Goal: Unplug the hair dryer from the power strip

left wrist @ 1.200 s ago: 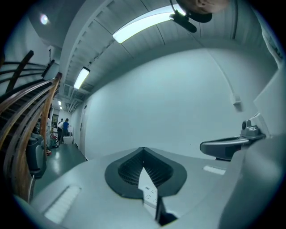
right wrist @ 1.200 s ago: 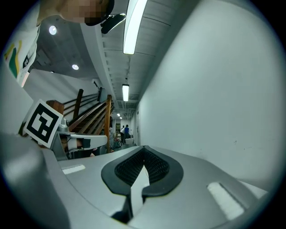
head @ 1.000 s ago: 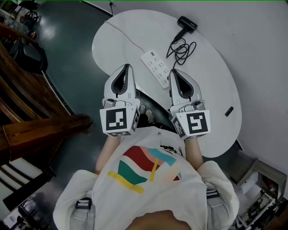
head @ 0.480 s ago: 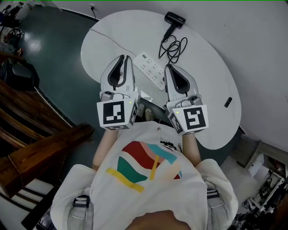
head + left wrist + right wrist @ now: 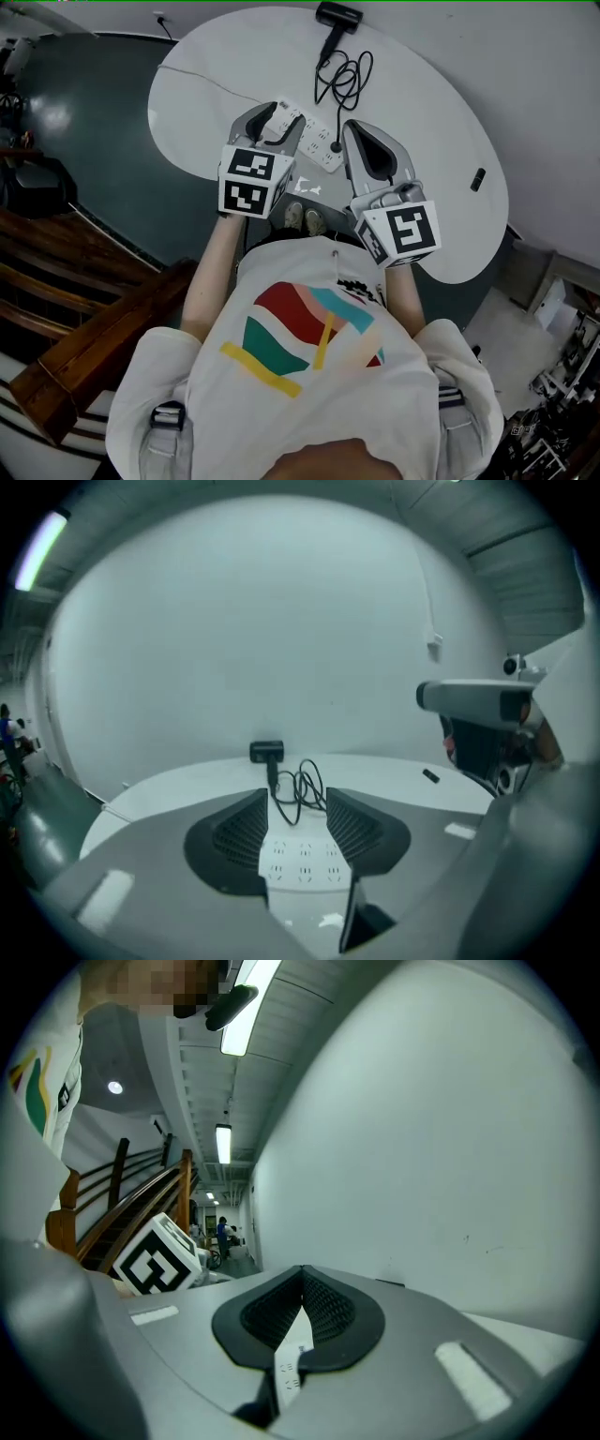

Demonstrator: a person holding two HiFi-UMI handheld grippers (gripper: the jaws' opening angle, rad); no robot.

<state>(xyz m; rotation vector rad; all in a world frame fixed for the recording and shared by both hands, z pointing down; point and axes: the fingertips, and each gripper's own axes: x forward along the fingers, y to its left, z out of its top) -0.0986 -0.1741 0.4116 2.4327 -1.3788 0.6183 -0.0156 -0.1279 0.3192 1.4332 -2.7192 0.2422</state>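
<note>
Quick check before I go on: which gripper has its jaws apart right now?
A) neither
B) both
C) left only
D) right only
C. The left gripper has its jaws apart, having just been opening. The power strip shows in the gap but is not gripped. The right gripper has its jaws together.

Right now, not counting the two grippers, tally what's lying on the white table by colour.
Black: 2, the hair dryer and a small black object off to the right, too small to identify
White: 1, the power strip
Total: 3
</note>
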